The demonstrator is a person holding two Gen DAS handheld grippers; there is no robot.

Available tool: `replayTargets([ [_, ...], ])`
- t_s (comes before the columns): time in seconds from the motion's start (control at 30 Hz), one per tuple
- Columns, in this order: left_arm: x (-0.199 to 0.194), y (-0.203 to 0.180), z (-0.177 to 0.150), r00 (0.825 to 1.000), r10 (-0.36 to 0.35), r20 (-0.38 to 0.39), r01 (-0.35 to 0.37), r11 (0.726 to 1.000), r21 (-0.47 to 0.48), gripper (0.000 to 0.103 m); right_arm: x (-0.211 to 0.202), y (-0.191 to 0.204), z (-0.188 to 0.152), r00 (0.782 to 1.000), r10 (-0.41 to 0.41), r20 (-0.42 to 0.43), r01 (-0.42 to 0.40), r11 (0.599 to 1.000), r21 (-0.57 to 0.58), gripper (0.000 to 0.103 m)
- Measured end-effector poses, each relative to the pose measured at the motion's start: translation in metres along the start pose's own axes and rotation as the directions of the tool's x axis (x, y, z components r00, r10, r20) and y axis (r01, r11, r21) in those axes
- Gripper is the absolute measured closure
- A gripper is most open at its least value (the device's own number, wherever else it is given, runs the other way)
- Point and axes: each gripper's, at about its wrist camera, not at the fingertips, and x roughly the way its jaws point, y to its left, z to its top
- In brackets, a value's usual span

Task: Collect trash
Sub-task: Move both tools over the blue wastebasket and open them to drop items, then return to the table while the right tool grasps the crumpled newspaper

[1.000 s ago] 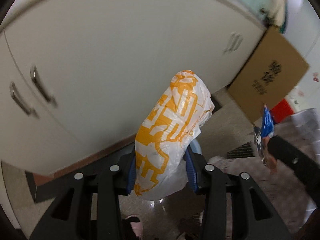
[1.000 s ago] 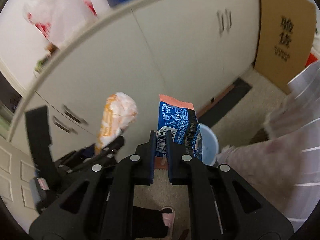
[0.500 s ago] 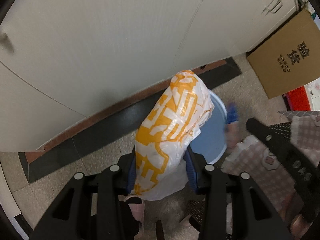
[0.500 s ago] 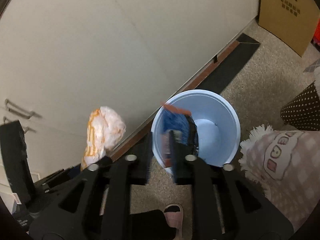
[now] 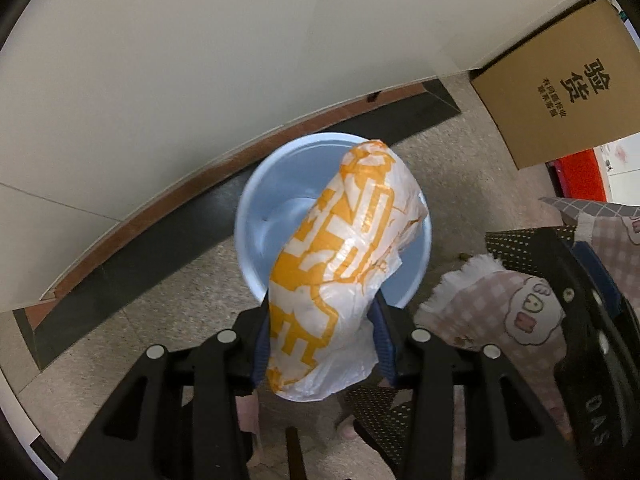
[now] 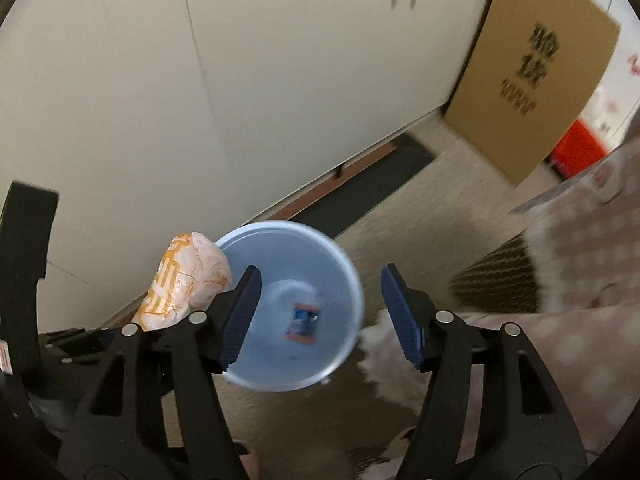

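Note:
A light blue bin stands on the floor by the cabinet's base. My left gripper is shut on a crumpled white and orange plastic bag, held over the bin's rim. My right gripper hangs above the bin with its jaws opening and nothing between them. A small blue and orange wrapper lies at the bottom of the bin. In the left wrist view the right gripper shows at the right edge.
Cream cabinet doors rise behind the bin, with a dark kickboard strip below. A brown cardboard box leans at the right, a red crate beyond it. A person's pink patterned clothing and feet are near.
Both grippers dropped toward the bin and tilted down. The right gripper's jaws opened and the blue wrapper fell into the bin. The left gripper kept its hold on the bag.

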Motion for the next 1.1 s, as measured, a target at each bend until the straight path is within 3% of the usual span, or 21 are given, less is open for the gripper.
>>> replayTargets([
  [0.23, -0.018, -0.024, 0.009, 0.998, -0.055, 0.024, 0.054, 0.998, 0.012, 0.056, -0.046, -0.017, 0.005, 0.979, -0.120, 0.166, 0.113, 0.992, 0.056, 0.034],
  [0.3, -0.027, -0.029, 0.009, 0.996, -0.078, 0.040, 0.077, 0.997, 0.014, 0.039, -0.061, -0.019, 0.009, 0.971, -0.131, 0.200, 0.118, 0.990, 0.076, 0.033],
  [0.37, -0.042, -0.032, 0.007, 0.992, -0.101, 0.079, 0.101, 0.995, 0.010, 0.030, -0.075, -0.022, 0.013, 0.964, -0.139, 0.225, 0.121, 0.988, 0.091, 0.033],
  [0.53, -0.081, -0.037, -0.004, 0.985, -0.092, 0.146, 0.090, 0.996, 0.016, 0.028, -0.105, -0.016, 0.019, 0.949, -0.152, 0.275, 0.135, 0.988, 0.080, 0.031],
  [0.77, -0.151, -0.023, -0.032, 0.972, -0.051, 0.229, 0.061, 0.997, -0.039, 0.028, -0.162, -0.010, 0.023, 0.943, -0.071, 0.324, 0.045, 0.995, 0.086, 0.030],
  [0.87, -0.187, -0.016, -0.045, 0.957, -0.054, 0.285, 0.075, 0.995, -0.060, 0.028, -0.192, -0.008, 0.027, 0.936, -0.019, 0.350, -0.012, 0.996, 0.088, 0.030],
  [1.1, -0.268, -0.040, -0.082, 0.897, -0.087, 0.434, 0.101, 0.995, -0.009, 0.027, -0.277, -0.028, 0.024, 0.897, 0.030, 0.441, -0.099, 0.986, 0.136, 0.027],
])
